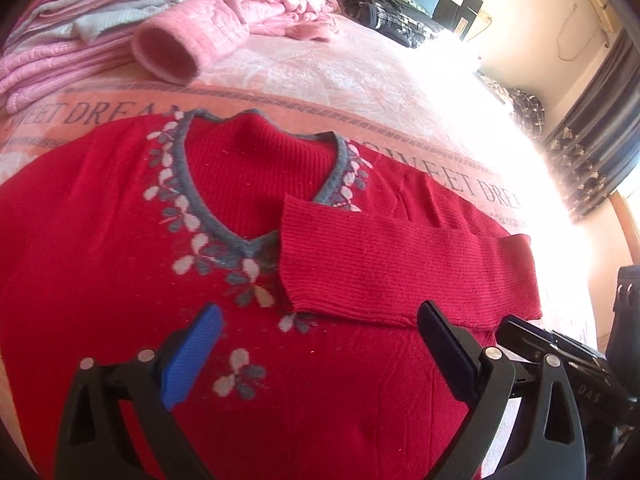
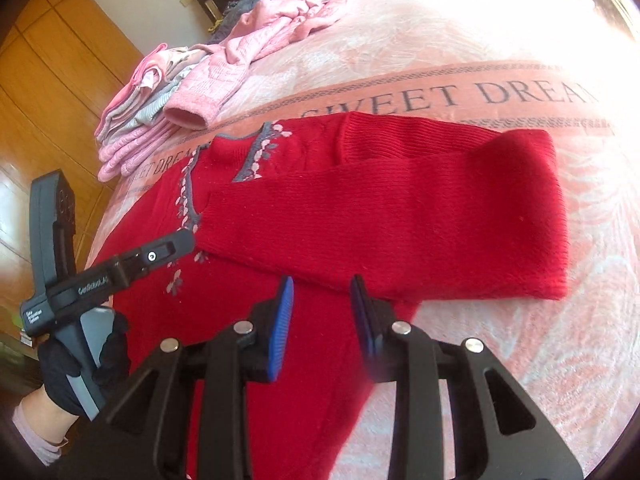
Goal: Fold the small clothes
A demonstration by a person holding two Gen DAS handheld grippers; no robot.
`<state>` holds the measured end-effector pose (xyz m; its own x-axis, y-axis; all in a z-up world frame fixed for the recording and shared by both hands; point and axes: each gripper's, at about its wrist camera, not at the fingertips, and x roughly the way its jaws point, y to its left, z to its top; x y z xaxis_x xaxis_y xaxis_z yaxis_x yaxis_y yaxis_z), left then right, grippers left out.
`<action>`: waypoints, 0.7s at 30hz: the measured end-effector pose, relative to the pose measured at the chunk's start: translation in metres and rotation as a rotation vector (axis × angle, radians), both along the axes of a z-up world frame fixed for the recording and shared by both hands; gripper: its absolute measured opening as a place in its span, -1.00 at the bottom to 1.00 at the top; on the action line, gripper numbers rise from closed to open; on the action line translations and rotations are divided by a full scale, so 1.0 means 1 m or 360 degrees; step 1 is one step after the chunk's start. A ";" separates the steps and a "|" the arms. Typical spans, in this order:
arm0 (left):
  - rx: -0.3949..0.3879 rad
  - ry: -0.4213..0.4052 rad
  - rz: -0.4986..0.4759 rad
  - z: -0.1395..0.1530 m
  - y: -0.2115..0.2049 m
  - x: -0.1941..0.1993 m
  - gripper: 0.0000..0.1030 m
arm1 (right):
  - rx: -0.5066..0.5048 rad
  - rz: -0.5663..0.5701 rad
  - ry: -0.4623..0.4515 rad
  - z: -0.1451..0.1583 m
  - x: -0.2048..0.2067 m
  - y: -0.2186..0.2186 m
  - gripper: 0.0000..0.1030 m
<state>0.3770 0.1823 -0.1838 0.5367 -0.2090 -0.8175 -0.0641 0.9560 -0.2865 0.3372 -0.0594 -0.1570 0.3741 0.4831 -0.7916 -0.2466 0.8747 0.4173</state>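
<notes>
Where the red knit sweater (image 1: 120,240) lies face up on the pink "SWEET DREAM" bedspread (image 1: 360,80), one sleeve (image 1: 400,256) is already folded across the chest, its long axis running crosswise, cuff ending at the grey V-neck trim (image 1: 188,184). Left gripper (image 1: 320,352): jaws wide apart, empty, above the lower chest, with the cuff just ahead. Right gripper (image 2: 322,320): jaws narrowly apart, holding nothing, poised at the sleeve's near edge (image 2: 360,216). The unfolded half extends toward the left gripper's side, so that gripper is judged nearer for the next fold. Folded pink garments (image 1: 72,40) lie stacked beyond the collar.
</notes>
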 end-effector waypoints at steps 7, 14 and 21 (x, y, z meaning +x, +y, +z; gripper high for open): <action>-0.0060 0.0053 -0.0002 -0.011 -0.008 0.017 0.29 | 0.0050 -0.0071 0.0021 -0.009 -0.014 -0.048 -0.41; -0.0025 0.0009 0.0032 -0.017 -0.014 0.019 -0.82 | 0.0051 -0.0125 0.0046 -0.019 -0.021 -0.074 -0.41; -0.0011 -0.0135 0.0207 0.008 0.000 0.003 -0.92 | 0.0065 -0.0156 0.0063 -0.020 -0.024 -0.083 -0.41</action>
